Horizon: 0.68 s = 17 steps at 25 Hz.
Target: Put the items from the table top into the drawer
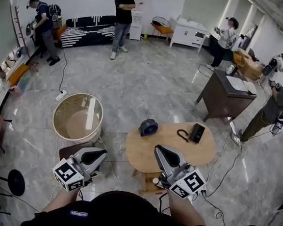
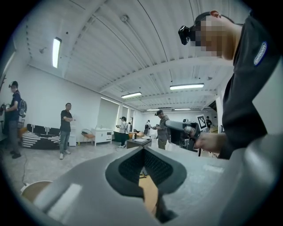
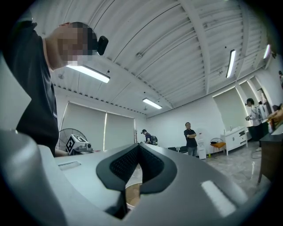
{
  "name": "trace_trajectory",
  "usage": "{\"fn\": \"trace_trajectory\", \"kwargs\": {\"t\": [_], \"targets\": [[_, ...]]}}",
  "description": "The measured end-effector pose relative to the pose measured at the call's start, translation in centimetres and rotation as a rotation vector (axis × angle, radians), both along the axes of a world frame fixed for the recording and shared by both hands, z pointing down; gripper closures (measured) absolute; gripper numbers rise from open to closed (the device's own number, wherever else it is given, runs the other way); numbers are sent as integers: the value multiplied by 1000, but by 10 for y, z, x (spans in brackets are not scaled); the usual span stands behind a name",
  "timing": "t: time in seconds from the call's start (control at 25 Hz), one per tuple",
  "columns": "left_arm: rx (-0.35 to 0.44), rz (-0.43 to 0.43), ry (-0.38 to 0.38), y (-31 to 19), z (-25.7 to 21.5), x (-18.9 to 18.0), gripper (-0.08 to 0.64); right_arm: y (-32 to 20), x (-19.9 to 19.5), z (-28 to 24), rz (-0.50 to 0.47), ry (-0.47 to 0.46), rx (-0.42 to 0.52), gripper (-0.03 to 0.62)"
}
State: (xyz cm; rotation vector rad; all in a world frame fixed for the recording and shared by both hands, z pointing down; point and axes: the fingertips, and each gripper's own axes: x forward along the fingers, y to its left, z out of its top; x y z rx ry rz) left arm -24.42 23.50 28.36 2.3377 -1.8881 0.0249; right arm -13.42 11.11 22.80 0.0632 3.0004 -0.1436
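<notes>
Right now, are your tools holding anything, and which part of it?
Nothing is held. The left tool and the right tool are both shut, with nothing between their jaws.

A fan (image 1: 148,127) and a box (image 1: 197,133) lie on the table (image 1: 168,148), a tub (image 1: 63,109) left of it.

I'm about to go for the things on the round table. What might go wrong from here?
1. Both the left gripper and the right gripper are shut and empty; they need opening before reaching the table.
2. The black device has a looped cord lying against it that may snag or drag along.
3. A cable on the floor right of the table could catch a foot.
</notes>
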Motion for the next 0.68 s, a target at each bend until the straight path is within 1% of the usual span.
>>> {"fn": "trace_trajectory", "kwargs": {"t": [0.16, 0.32, 0.68], "targets": [[-14, -13, -10, 8, -2, -8, 555, 7, -9, 7, -3, 4, -19, 565], [-14, -24, -11, 14, -2, -12, 555, 11, -13, 8, -11, 9, -17, 565], [-10, -27, -7, 10, 17, -12, 555, 1, -13, 18, -12, 13, -21, 565]]}}
